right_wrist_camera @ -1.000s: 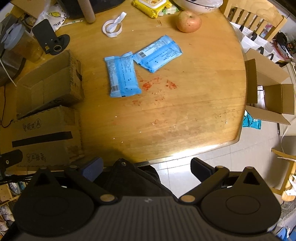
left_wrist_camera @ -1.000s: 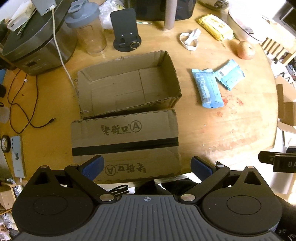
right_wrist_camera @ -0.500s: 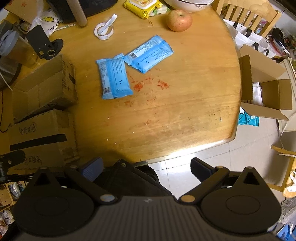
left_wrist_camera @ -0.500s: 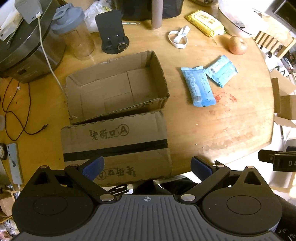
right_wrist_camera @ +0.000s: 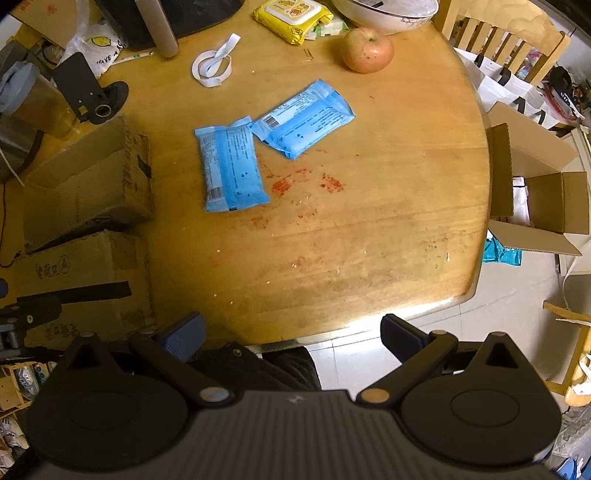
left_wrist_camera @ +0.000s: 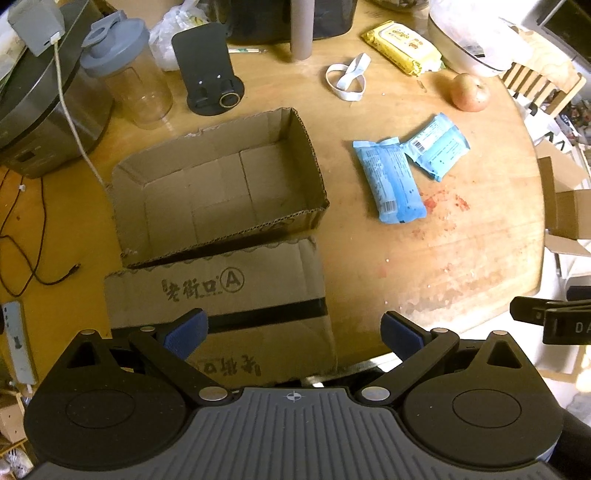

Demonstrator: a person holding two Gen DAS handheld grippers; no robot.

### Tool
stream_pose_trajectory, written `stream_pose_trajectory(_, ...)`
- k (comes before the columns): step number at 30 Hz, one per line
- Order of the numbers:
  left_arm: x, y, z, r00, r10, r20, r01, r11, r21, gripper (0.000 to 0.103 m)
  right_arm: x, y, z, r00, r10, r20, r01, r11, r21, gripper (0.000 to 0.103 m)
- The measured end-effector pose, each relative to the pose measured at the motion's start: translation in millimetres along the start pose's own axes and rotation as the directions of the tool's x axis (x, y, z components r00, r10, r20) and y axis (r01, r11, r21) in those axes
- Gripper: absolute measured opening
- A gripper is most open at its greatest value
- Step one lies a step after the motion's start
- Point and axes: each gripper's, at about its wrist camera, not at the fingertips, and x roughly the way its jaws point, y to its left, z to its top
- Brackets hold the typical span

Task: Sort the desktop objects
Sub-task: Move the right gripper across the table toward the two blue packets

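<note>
Two blue packets lie on the round wooden table: a long one (left_wrist_camera: 393, 184) (right_wrist_camera: 231, 166) and a second (left_wrist_camera: 437, 146) (right_wrist_camera: 304, 118) touching its far right corner. An open, empty cardboard box (left_wrist_camera: 218, 184) (right_wrist_camera: 88, 181) stands left of them, its flap (left_wrist_camera: 221, 291) folded toward me. My left gripper (left_wrist_camera: 293, 330) is open and empty above the flap and the near table edge. My right gripper (right_wrist_camera: 291, 332) is open and empty at the near table edge, well short of the packets.
At the back stand an apple (right_wrist_camera: 367, 50), a yellow wipes pack (right_wrist_camera: 291, 14), a white tape loop (right_wrist_camera: 212, 66), a black phone stand (left_wrist_camera: 210, 79), a shaker bottle (left_wrist_camera: 129, 74) and a rice cooker (left_wrist_camera: 40, 96). An open box (right_wrist_camera: 535, 192) sits beyond the table's right edge.
Both grippers stay open. The left view drifted slightly so box and packets shifted left, then closer. The right view pulled back a little, then moved nearer the table.
</note>
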Motion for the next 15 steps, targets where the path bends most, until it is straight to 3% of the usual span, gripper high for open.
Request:
stream_pose_trajectory(9,37.4,9.1,0.7,0.999,-0.015,-0.028,0.015,1.0,-0.011,0.103,29.7,-0.1,9.8,1.0,0.011,-0.002,-0.011,1.0,-0.005,0.103)
stream_pose_trajectory(15,54.0,19.3,0.6,0.999,0.019,-0.039,-0.021,0.999,-0.043,0.103,48.5,0.6,13.5,1.0,0.026,-0.005,-0.026,1.0,-0.009,0.103)
